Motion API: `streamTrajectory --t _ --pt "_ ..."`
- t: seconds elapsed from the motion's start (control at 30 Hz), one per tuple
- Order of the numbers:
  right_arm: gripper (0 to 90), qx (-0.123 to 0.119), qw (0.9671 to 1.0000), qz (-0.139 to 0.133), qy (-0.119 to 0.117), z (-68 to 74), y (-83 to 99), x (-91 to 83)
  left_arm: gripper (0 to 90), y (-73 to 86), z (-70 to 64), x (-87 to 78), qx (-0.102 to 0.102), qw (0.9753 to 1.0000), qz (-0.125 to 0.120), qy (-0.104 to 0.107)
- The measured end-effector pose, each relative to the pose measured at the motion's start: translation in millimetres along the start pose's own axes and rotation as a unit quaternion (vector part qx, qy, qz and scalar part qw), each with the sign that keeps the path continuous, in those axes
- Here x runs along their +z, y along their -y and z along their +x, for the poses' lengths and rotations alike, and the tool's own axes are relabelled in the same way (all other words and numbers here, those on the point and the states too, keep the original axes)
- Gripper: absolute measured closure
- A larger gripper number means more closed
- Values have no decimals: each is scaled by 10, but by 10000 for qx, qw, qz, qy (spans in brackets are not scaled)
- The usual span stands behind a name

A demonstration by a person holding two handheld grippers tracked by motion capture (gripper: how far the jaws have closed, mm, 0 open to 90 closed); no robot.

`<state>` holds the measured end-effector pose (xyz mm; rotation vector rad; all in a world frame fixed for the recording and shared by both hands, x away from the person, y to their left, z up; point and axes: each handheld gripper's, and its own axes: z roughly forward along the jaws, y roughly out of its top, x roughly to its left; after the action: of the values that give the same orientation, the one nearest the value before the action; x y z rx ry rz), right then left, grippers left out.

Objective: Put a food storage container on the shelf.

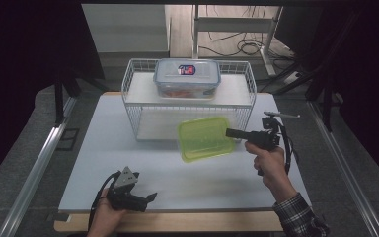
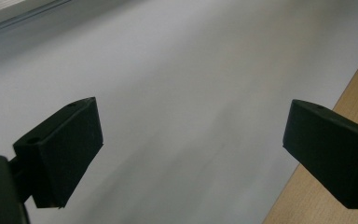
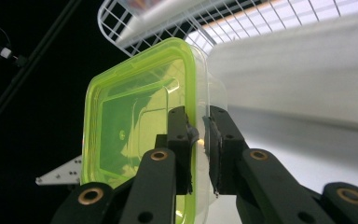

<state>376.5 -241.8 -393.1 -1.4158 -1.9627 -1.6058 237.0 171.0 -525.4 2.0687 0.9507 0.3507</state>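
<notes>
At the near edge of the white worktop [image 1: 128, 163], toward its left corner, the person's left hand [image 1: 106, 217] holds the left tongs [image 1: 145, 200] low over the surface. In the left gripper view its two black jaws stand wide apart with nothing between them, over bare white worktop and a strip of the pale wooden edge [image 2: 326, 186].

Farther in, on the right side, the person's right hand [image 1: 269, 160], with a checked sleeve [image 1: 298, 215] behind it, holds the right tongs [image 1: 229, 132] pointing left. They are closed on the right rim of a lime-green translucent plastic box with rounded corners [image 1: 205, 139]. In the right gripper view the jaws pinch the wall of that green box [image 3: 135, 121] from inside and outside, with only the wall between them. The box is lifted off the worktop and tilted, just in front of the lower shelf of a white wire rack [image 1: 133, 94].

The rack stands at the far middle of the worktop. On its upper shelf sits a clear plastic container with a blue-edged lid and a red-and-blue label [image 1: 187, 76], well apart from the green box.
</notes>
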Motion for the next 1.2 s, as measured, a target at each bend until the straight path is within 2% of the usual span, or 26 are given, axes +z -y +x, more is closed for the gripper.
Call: streamTrajectory --t 0.3,0.43,0.73,1.2 --pt "802 -74 9997 -226 -74 184 -255 -31 47 1 7 -3 12 10000 -15 4" --pt "802 -147 9993 -329 -38 264 -360 -34 47 0 6 -5 5 10000 -25 1" --pt "802 -125 9981 -593 -121 378 -546 -59 47 1 7 -9 -9 10000 -57 -2" --pt "802 -267 9957 -879 88 594 -901 13 47 0 9 -17 -5 10000 -65 11"
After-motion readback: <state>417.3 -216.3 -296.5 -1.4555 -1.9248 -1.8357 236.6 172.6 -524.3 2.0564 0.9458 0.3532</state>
